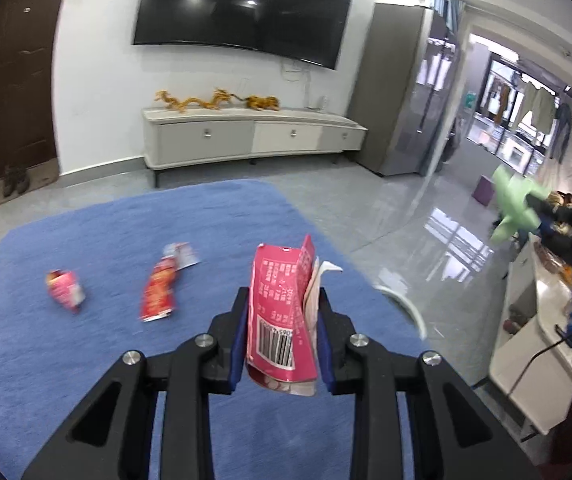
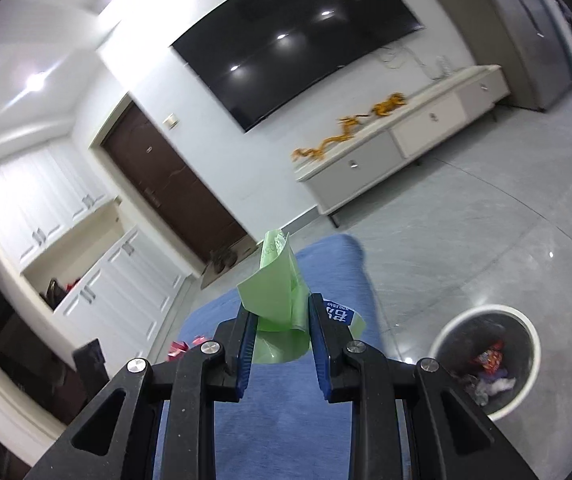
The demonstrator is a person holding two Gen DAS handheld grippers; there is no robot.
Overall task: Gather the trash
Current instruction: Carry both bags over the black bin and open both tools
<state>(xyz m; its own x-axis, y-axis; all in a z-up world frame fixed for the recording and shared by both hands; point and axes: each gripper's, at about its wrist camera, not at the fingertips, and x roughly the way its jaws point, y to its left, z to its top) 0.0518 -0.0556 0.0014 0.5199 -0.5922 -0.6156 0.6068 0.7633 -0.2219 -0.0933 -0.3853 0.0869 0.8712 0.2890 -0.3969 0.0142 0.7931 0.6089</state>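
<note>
left gripper: my black two-finger tool with blue pads, jaws clamped on a pink crinkled plastic snack pouch; the pouch stands upright between the pads, barcode at its lower end, a white paper scrap tucked against its right side.

right gripper: same black tool, jaws clamped on a light green folded plastic wrapper; the wrapper sticks up past the fingertips, with a white-and-blue printed bit showing beside the right pad. In the left wrist view I see this wrapper far off at the right, held up in the air.

rug: blue rectangular soft carpet on a grey glossy tile floor; both held pieces are above it.

trash left on rug: a red crumpled foil packet near the middle, a white card scrap touching its far end; a small pink-red crumpled wrapper nearer the left edge. Both blurred, print unreadable.

bin: round white-rimmed dark waste basket on the tiles just off the rug's right edge, below and right of my right tool; red, blue and white scraps lie in its bottom.

background: black wall-mounted TV, white low cabinet with golden dragon figures on top, dark brown door.
</note>
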